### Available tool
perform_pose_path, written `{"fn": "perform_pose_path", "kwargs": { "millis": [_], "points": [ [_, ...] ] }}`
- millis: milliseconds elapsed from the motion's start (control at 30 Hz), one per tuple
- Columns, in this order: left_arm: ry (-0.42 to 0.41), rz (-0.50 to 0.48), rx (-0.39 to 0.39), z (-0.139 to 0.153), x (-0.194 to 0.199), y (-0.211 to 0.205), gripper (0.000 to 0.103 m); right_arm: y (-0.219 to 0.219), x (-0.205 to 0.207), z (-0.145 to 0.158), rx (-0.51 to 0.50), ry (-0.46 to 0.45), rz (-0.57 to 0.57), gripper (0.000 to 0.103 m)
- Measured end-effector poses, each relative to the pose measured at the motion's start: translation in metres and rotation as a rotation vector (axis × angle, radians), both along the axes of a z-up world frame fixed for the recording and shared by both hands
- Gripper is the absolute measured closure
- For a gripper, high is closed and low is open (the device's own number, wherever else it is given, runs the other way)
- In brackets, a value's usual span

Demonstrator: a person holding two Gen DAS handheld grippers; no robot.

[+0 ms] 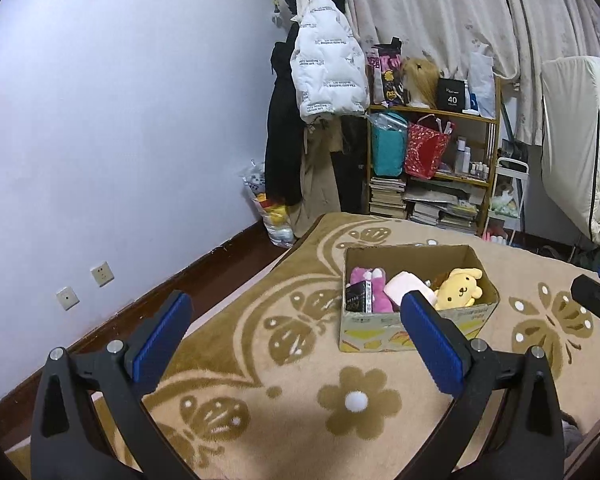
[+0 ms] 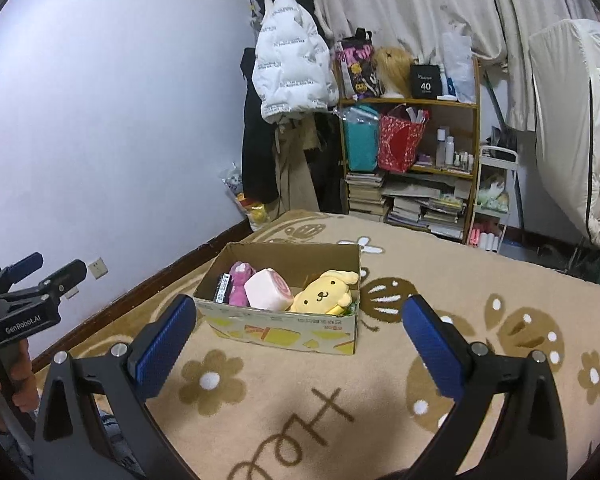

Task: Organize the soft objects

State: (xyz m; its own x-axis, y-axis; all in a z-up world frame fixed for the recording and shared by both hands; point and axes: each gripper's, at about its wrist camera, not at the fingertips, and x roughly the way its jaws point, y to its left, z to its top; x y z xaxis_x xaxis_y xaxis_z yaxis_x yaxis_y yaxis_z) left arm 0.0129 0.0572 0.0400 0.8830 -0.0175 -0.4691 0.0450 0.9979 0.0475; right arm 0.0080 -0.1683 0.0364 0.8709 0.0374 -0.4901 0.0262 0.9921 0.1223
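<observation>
The left gripper (image 1: 296, 340) stands wide apart, its blue pads (image 1: 162, 336) holding nothing, above a tan blanket (image 1: 284, 400) with brown flower and butterfly patterns. Ahead and a little right sits an open cardboard box (image 1: 412, 328) on the blanket. Inside it, from left to right: a small dark carton (image 1: 358, 298) against the near wall, a pink plush (image 1: 370, 282), a pale pink roll cushion (image 1: 406, 286), and a yellow dog plush (image 1: 460, 286) leaning in the right corner. The right pad covers part of the cushion. At the right edge the other gripper's black tip (image 1: 598, 300) juts in. Behind the blanket a wooden shelf (image 1: 432, 112) holds a teal bag (image 1: 388, 148) and a red bag (image 1: 424, 148), with stacked books (image 1: 388, 196) beneath.

From the right wrist, the right gripper (image 2: 298, 340) is likewise spread wide and empty over the blanket (image 2: 300, 400). The box (image 2: 284, 330) lies straight ahead, between the two pads and beyond them. It holds the same four things: dark carton (image 2: 224, 288) at left, pink plush (image 2: 240, 284), roll cushion (image 2: 268, 288) with a pink swirl face, and yellow dog (image 2: 324, 292) at right. The left gripper (image 2: 44, 274) shows at the left edge, well clear of the box, fingers parted.
</observation>
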Motion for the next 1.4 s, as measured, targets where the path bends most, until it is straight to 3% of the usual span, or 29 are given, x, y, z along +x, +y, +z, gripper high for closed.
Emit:
{"fn": "perform_pose_path", "kwargs": {
  "millis": [133,233,400,700,1400],
  "points": [
    [0.016,0.014,0.025,-0.011,-0.006,-0.007,0.0,0.007,-0.01,-0.005,-0.035,-0.035,-0.016,0.0],
    [0.026,0.001,0.009,-0.017,-0.009,-0.012,0.0,0.007,-0.013,-0.011,-0.014,-0.035,-0.011,0.0],
    [0.024,-0.016,0.066,-0.029,-0.012,-0.024,0.0,0.007,-0.013,-0.025,0.001,-0.03,-0.005,0.0],
    [0.091,-0.012,0.073,-0.047,0.001,-0.026,0.0,0.001,-0.005,-0.047,0.038,0.007,-0.006,0.0],
    [0.104,-0.026,0.099,-0.051,0.005,-0.031,0.0,-0.001,-0.001,-0.058,0.04,0.048,-0.012,0.0]
  ]
}}
